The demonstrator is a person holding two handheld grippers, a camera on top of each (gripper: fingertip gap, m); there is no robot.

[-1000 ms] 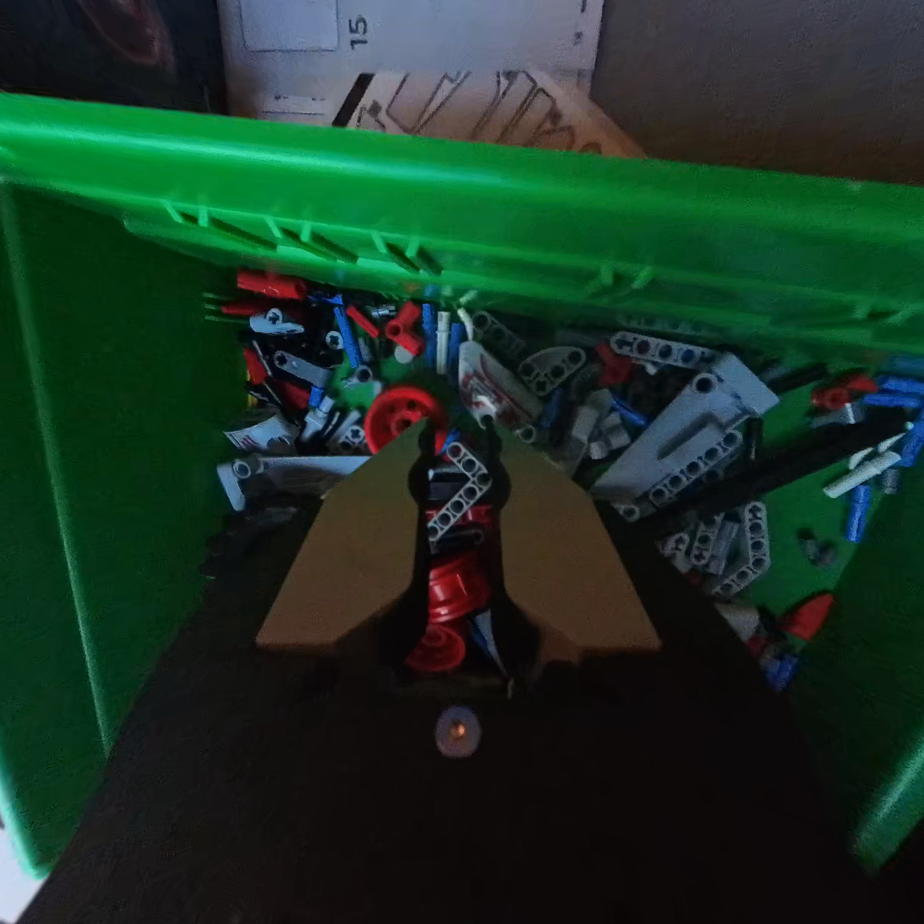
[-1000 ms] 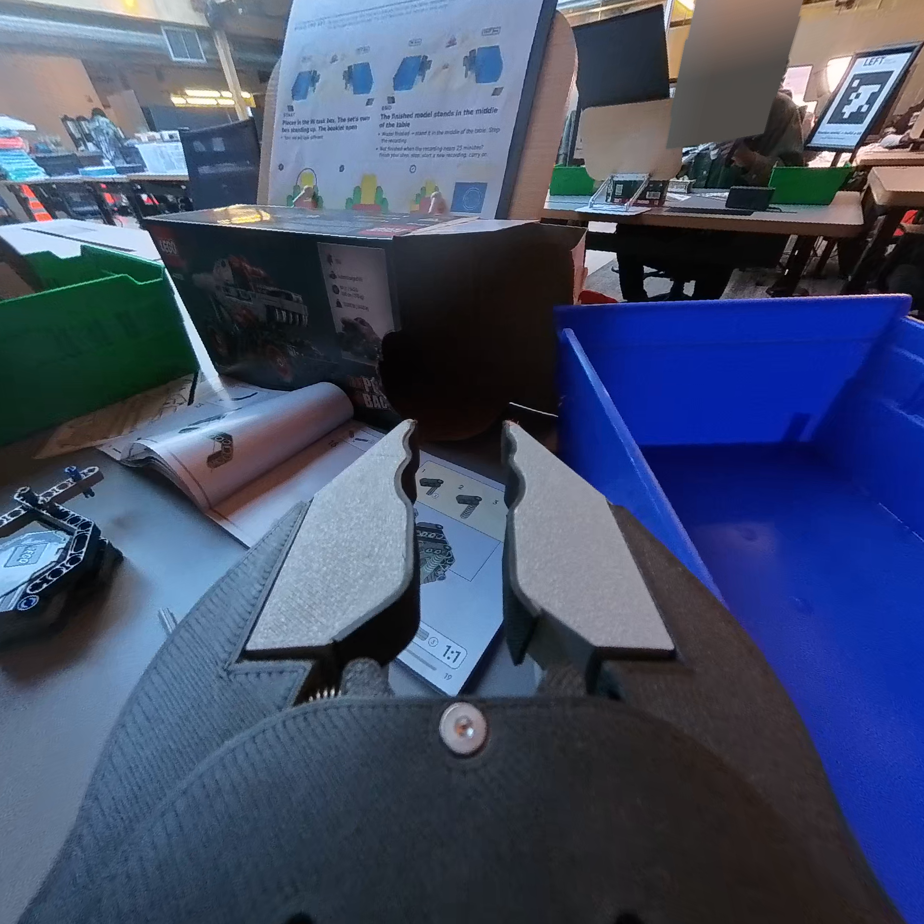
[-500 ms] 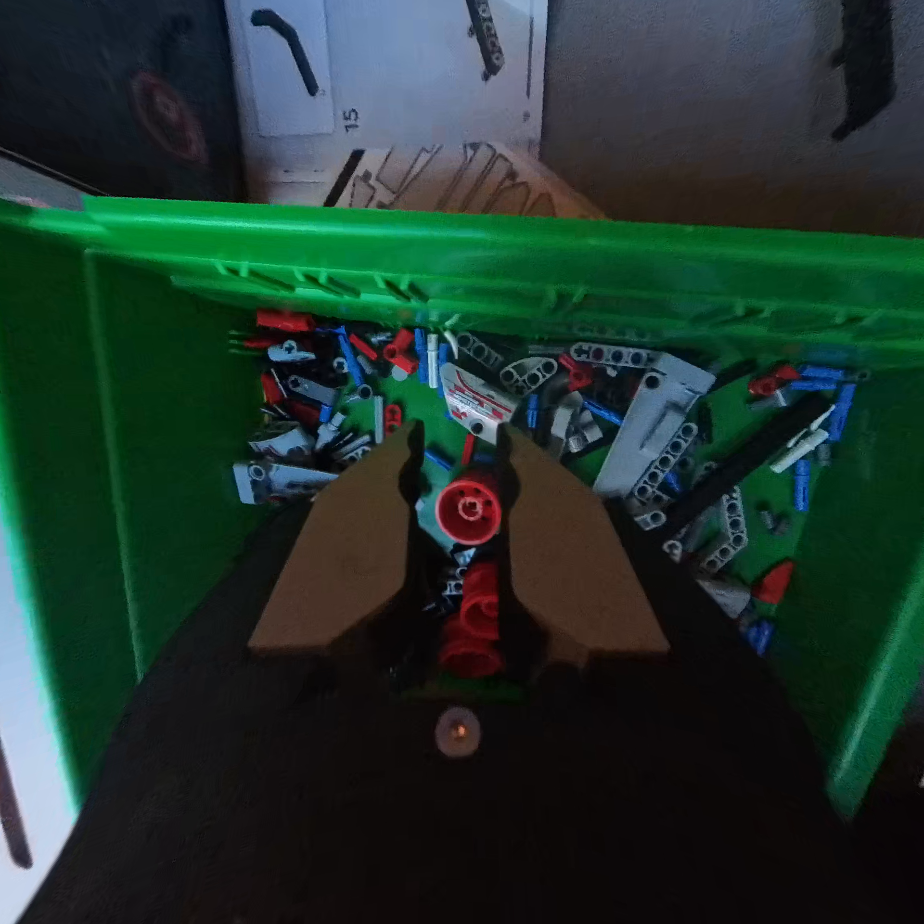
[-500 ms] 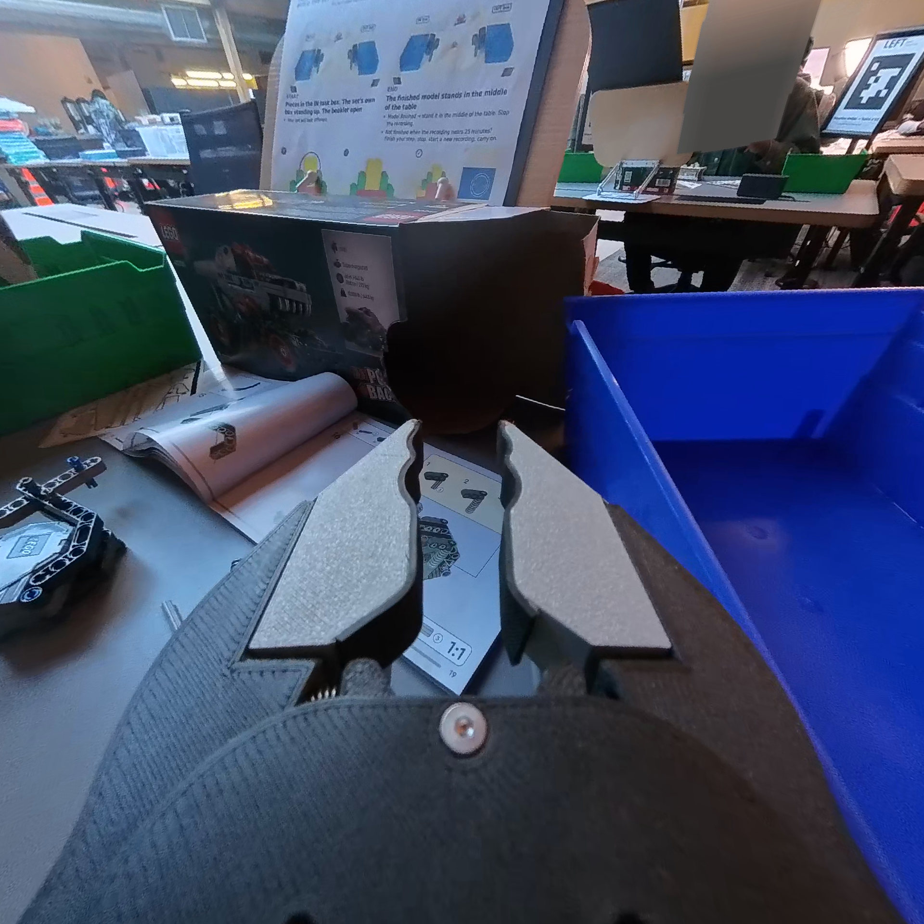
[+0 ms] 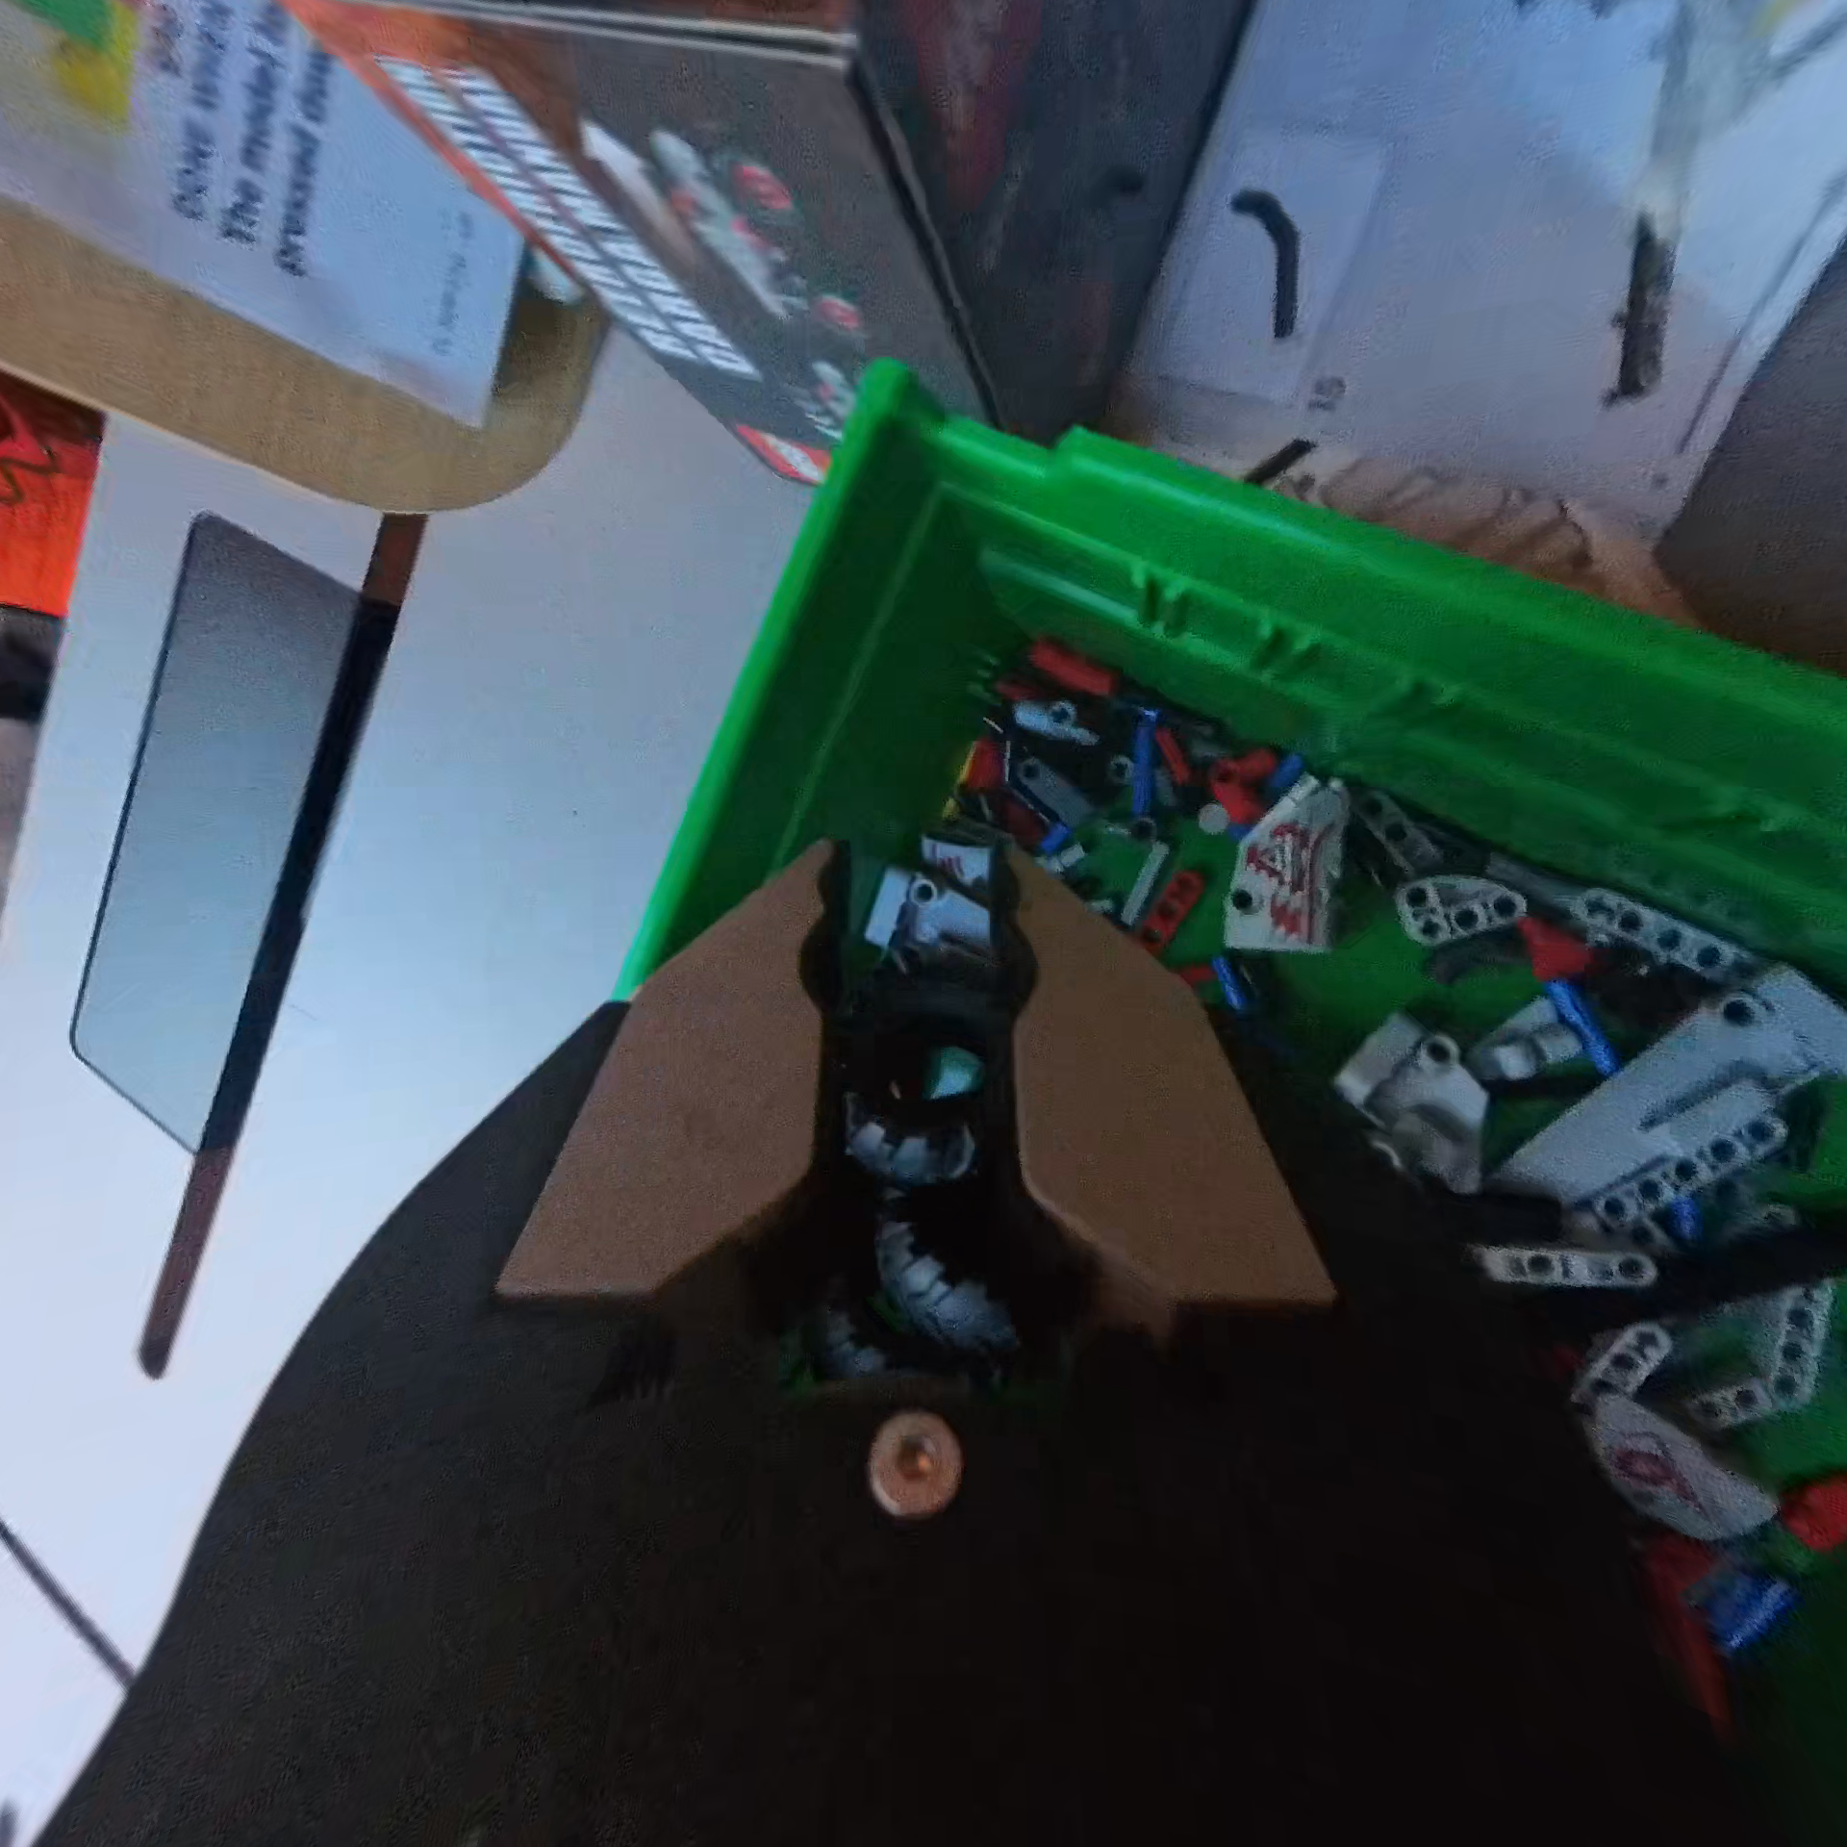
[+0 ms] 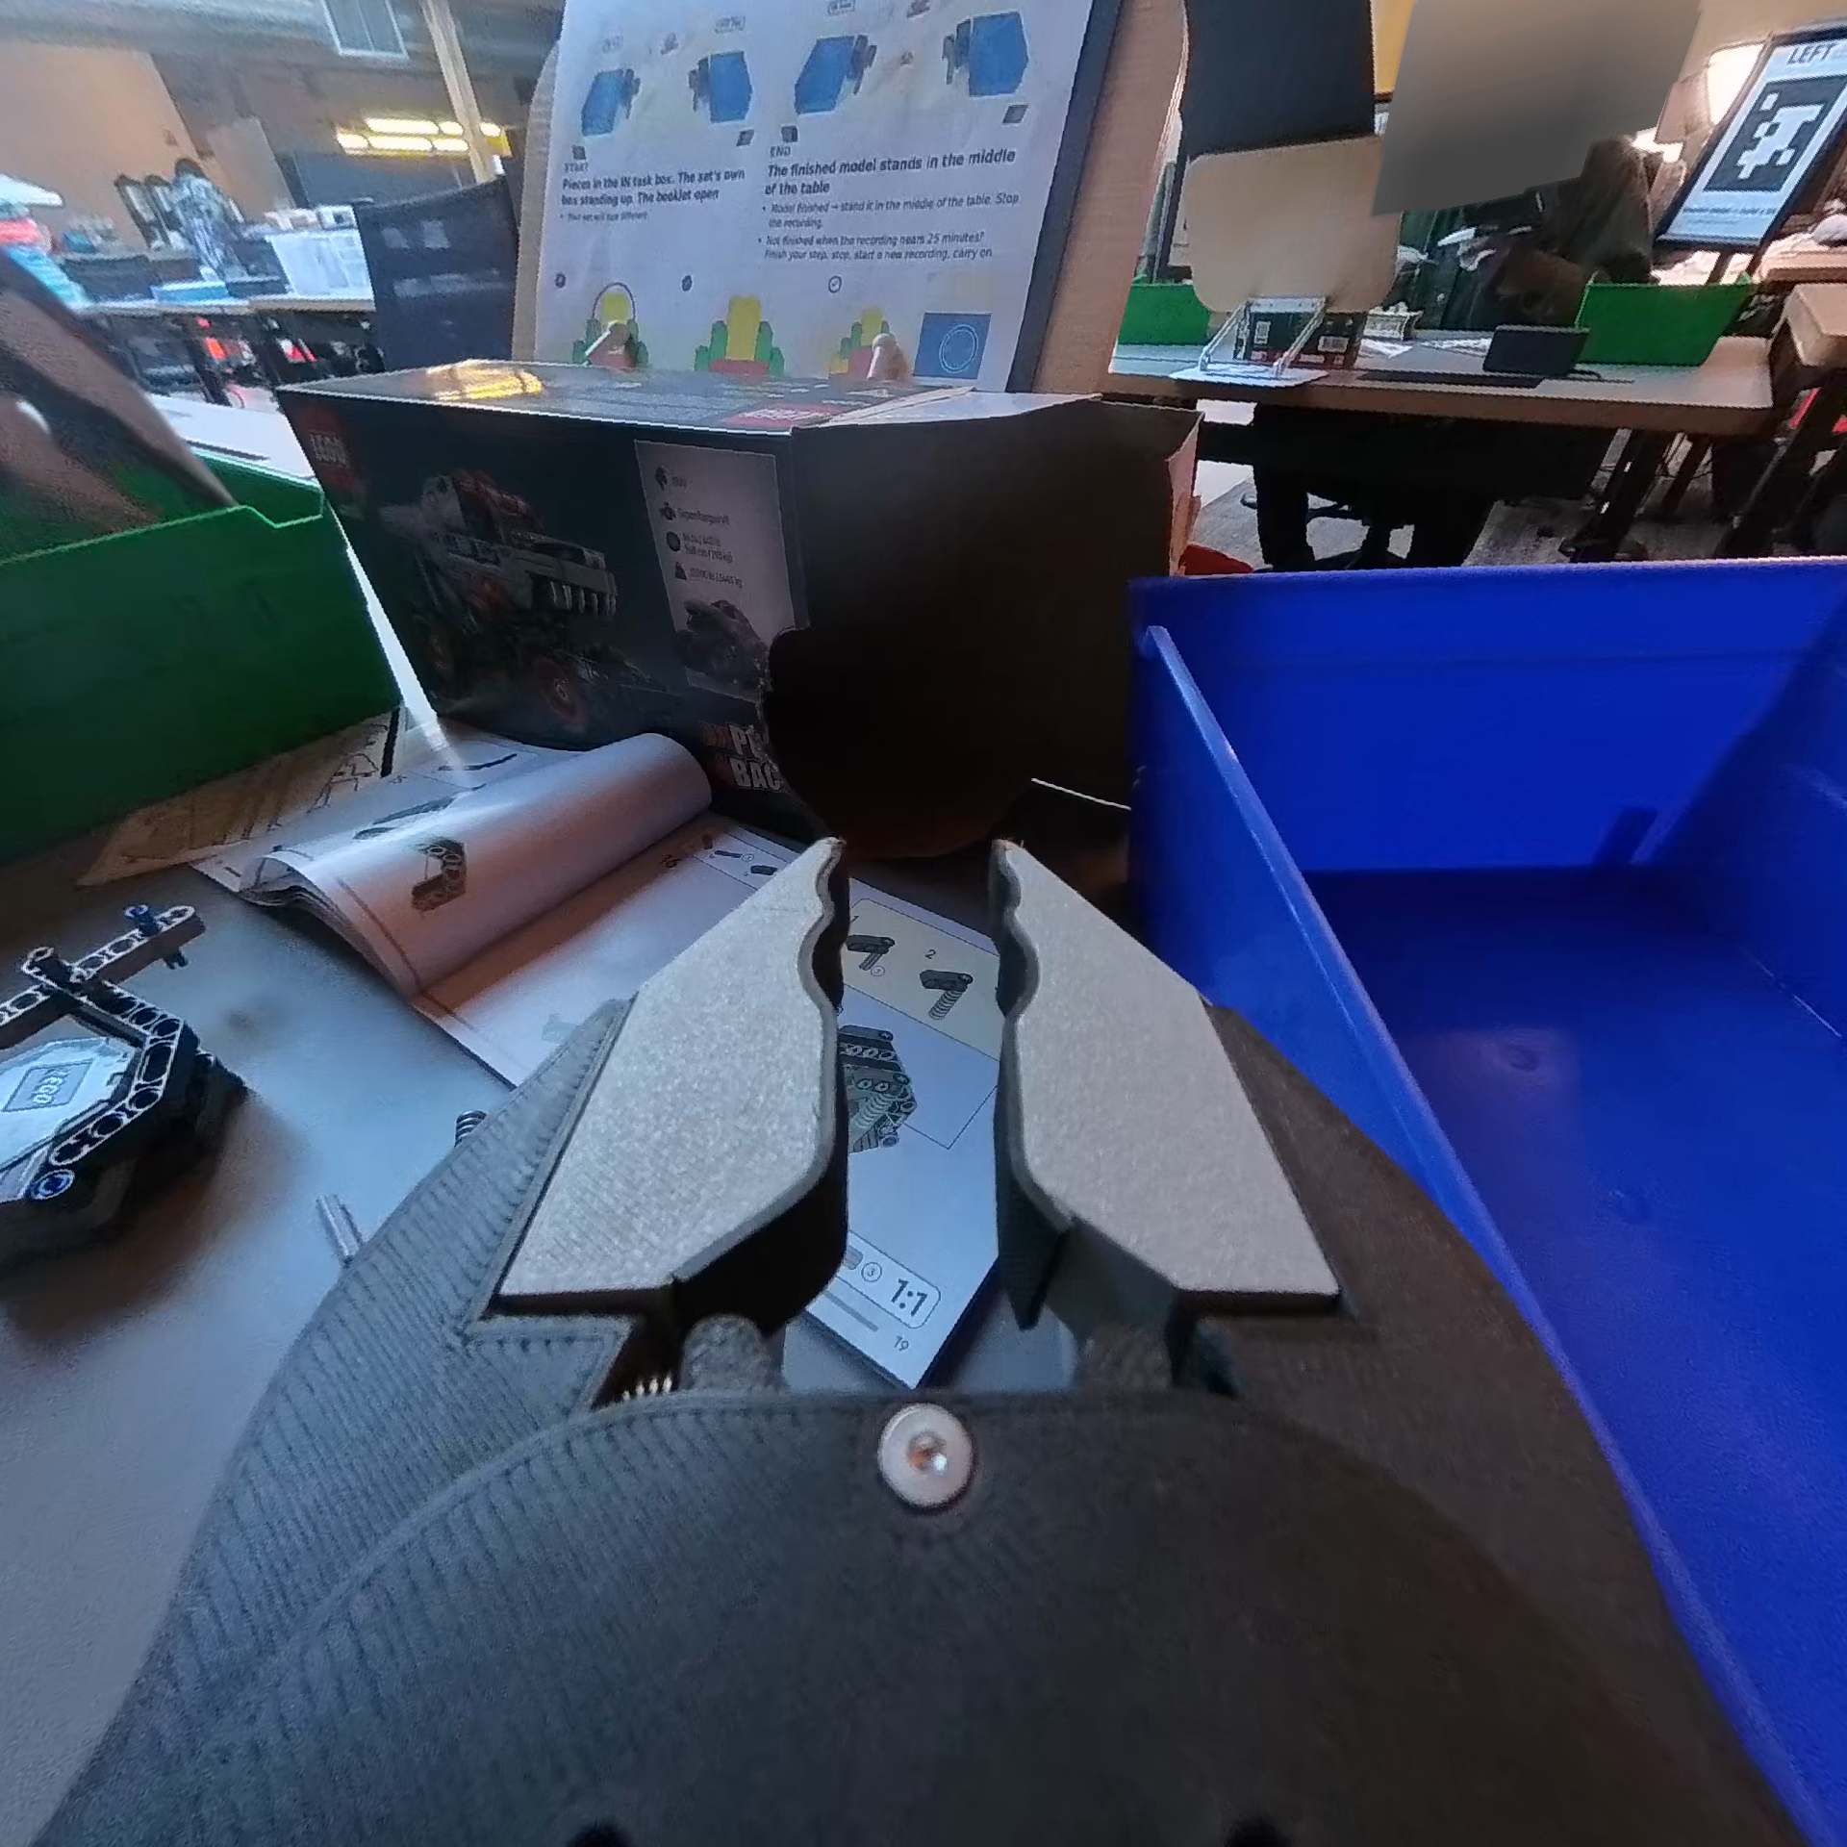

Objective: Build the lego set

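Over the green bin (image 5: pixel 1349 620), your left hand-held gripper (image 5: pixel 920 880) hangs apart, empty; the loose lego pieces (image 5: pixel 1599 1129) are light, stiff, slick—pinch one across flat sides. Your right hand-held gripper (image 6: pixel 918 880) is apart, empty.

Ribbed black bodies, tan and grey wavy-edged fingers (image 5: pixel 720 1079), central screws.

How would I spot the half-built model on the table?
Start at the black set box behind the open booklet. Left of the booklet, on the grey table, lies the half-built model: a black frame of holed beams around a pale panel, the only assembled thing there.
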